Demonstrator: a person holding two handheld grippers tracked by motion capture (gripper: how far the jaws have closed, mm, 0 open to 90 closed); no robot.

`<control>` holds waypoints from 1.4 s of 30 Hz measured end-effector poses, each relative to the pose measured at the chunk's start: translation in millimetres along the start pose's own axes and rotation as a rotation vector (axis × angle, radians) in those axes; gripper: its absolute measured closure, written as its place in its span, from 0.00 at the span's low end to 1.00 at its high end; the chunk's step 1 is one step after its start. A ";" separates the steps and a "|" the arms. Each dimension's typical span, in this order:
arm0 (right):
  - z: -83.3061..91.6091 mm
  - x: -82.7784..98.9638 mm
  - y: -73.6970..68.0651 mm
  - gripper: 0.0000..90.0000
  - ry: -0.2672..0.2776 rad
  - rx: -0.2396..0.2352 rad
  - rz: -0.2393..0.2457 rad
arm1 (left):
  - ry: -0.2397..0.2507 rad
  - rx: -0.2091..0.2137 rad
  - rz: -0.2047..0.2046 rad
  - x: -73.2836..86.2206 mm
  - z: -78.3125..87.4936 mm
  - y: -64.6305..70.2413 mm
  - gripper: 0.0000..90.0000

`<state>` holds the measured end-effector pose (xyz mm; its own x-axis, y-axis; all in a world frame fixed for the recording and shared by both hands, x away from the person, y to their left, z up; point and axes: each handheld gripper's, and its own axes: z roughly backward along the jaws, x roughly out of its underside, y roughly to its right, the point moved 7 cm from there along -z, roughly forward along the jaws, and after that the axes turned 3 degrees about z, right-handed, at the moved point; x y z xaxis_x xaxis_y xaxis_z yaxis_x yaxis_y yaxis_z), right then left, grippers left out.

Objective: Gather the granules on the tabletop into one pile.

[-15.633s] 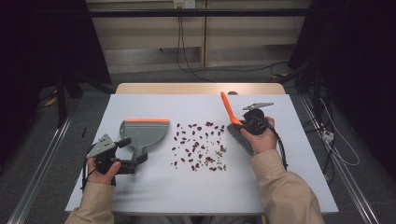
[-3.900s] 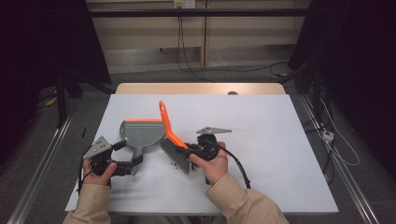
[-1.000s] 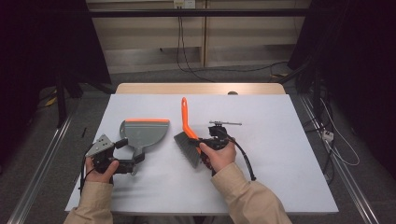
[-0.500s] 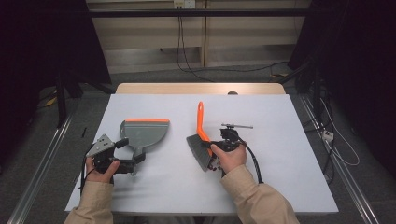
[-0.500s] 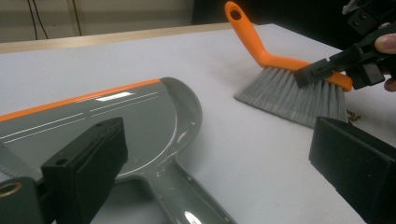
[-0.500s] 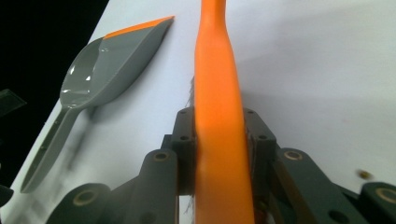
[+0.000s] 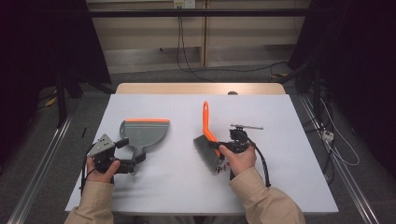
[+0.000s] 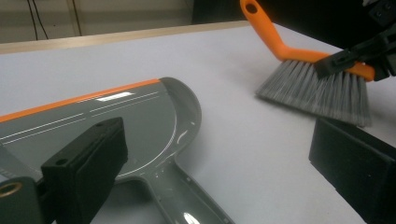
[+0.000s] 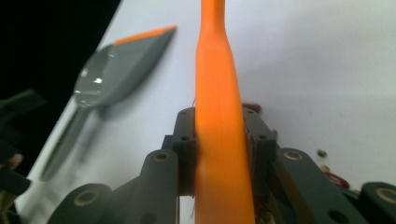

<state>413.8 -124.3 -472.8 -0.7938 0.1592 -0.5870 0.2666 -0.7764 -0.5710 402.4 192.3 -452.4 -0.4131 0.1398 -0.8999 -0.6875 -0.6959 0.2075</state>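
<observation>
**Mid-table: brush clamped, debris under the bristles**

On the white table (image 7: 289,186), right of centre, sits the brush (image 7: 208,140). I hold it in my right gripper (image 7: 219,147), jaws clenched on the orange handle where it joins the bristle head; the right gripper view shows both pads squeezing the handle (image 9: 218,116). Its long axis runs away from me, handle tip toward the far edge, bristles near my hand. Small dark-red bits (image 9: 332,177) lie just beside the bristles, on the right.

Left of the brush, well apart, lies the dustpan (image 7: 142,135), orange lip far, stem pointing at me. My left gripper (image 7: 128,163) rests at that stem; its jaws straddle the stem (image 8: 182,200), but I cannot tell whether they press on it.

My read: the next sweep runs leftward toward the pan, with the right hand nearer the bits.
</observation>
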 end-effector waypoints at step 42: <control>-28.5 -32.7 7.3 0.79 -0.124 -0.288 1.479 | 0.000 -0.021 0.025 0.6 0.5 -6.7 0.05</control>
<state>457.3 -117.8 -474.2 0.2418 -0.6976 -0.6745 0.9261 -0.0415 0.3749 406.4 197.4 -454.2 -0.4301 0.1219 -0.8945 -0.6645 -0.7135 0.2223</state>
